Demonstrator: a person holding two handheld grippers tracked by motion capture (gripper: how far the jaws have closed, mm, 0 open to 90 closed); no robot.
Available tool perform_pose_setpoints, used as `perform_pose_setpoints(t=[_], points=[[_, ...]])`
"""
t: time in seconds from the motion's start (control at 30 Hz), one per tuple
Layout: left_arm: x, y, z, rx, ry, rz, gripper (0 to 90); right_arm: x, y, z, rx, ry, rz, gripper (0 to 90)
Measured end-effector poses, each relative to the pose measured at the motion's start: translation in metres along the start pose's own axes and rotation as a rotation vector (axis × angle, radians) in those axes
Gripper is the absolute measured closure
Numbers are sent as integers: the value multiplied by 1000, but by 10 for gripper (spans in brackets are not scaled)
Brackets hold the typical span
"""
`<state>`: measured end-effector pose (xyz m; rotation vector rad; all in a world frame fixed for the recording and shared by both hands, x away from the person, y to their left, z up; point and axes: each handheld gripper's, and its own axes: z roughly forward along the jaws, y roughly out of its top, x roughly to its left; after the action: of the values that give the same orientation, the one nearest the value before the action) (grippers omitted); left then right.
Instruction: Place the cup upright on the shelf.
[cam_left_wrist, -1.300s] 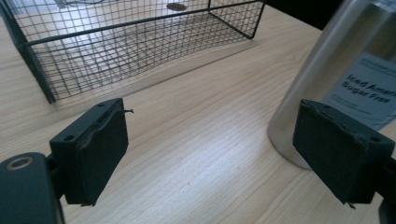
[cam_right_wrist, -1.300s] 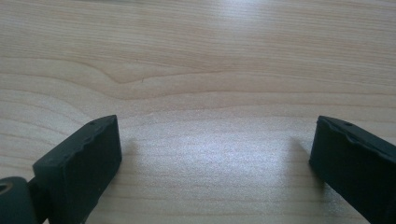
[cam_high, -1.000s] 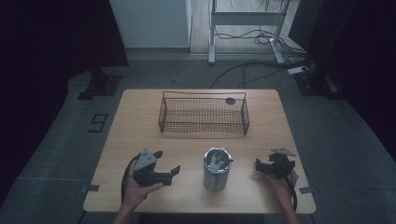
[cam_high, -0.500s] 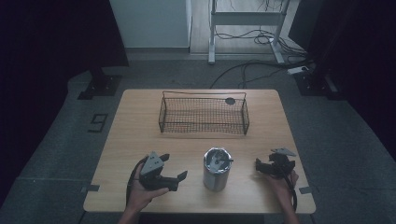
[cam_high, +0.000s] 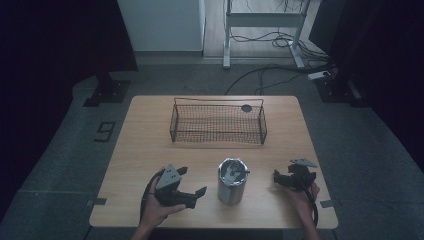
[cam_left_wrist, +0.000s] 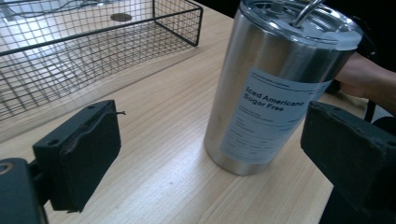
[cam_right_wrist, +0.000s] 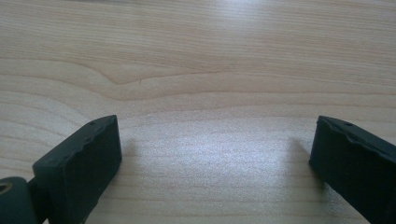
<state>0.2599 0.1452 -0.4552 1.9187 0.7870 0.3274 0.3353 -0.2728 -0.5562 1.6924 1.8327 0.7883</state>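
A steel tumbler (cam_high: 232, 181) with a lid and a label reading "Iced Americano Sugar Free" (cam_left_wrist: 275, 93) stands upright near the table's front edge. My left gripper (cam_high: 192, 181) lies just left of it, pointing at it. Its jaws have just been opening and stand open with nothing between them (cam_left_wrist: 215, 158); the tumbler is a little ahead of the pads (cam_left_wrist: 84, 158). My right gripper (cam_high: 276, 176) rests on the table to the tumbler's right, open over bare wood (cam_right_wrist: 212, 158).
A black wire basket (cam_high: 217, 122) sits across the back middle of the wooden table (cam_high: 145, 145); its mesh (cam_left_wrist: 70, 51) lies beyond my left jaw. A small dark round disc (cam_high: 246, 108) lies behind the basket. The person's right hand (cam_left_wrist: 364, 79) shows past the tumbler.
My left gripper has slid to the right, closer to the tumbler, and its jaws stand wider apart. The right gripper and the tumbler have not moved.
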Motion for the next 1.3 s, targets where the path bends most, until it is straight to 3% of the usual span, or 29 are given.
perform_pose_setpoints(t=[0.3,0.7,1.3], points=[[-10,1,9,9,-29,17,28,0,0,0,0,-1,1,18],[-24,4,23,14,-35,41,0,0,0,0,-1,-1,2,17],[-33,12,52,24,-46,54,0,-1,1,1,1,-1,-1,18]])
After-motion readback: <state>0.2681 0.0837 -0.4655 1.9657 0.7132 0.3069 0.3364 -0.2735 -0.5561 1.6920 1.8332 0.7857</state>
